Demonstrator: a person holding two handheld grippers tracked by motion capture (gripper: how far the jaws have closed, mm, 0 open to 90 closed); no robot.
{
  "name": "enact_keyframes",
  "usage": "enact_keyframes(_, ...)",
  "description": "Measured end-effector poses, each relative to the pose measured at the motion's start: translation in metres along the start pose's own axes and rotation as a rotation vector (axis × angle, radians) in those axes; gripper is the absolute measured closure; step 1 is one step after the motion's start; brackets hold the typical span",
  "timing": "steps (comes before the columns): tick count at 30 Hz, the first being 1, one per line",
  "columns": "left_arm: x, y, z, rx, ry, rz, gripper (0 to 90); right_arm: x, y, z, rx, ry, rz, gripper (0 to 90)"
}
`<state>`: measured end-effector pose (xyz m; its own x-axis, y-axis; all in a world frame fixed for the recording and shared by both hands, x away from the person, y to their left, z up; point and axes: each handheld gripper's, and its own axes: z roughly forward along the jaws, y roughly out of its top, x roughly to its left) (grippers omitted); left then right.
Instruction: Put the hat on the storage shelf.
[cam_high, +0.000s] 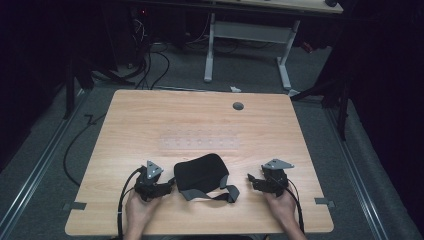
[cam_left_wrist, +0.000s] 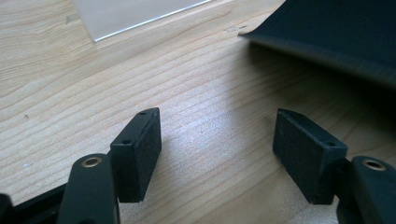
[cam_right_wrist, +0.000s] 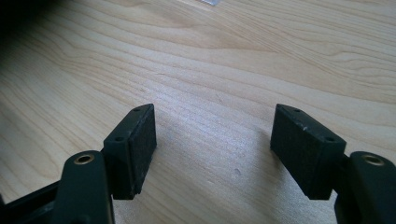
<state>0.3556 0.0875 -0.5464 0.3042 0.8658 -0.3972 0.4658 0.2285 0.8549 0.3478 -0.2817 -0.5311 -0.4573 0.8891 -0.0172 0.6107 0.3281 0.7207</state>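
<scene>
A black padded pouch (cam_high: 201, 171) with grey straps (cam_high: 212, 194) lies near the front middle of the wooden table (cam_high: 150, 115). My left gripper (cam_high: 169, 186) rests just left of it, open, jaws pointing toward the pouch. In the left gripper view the open left gripper (cam_left_wrist: 217, 151) has bare wood between its pads and the pouch's edge (cam_left_wrist: 336, 37) at the upper right. My right gripper (cam_high: 251, 180) sits to the right of the straps, open. In the right gripper view the right gripper (cam_right_wrist: 214, 149) holds nothing, with plain wood ahead.
A clear plastic sheet (cam_high: 200, 140) lies flat on the table behind the pouch; its corner (cam_left_wrist: 135, 14) shows in the left gripper view. A grey cable port (cam_high: 238, 106) sits near the far edge. Beyond the table stand another desk's white legs (cam_high: 210, 50) and floor cables.
</scene>
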Motion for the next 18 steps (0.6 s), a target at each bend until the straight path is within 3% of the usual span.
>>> enact_keyframes(18,-0.0004,-0.0005,0.0002,0.004,0.001,0.004,28.9,0.0005,0.0003,0.0003,0.000,-0.006,0.005,31.8)
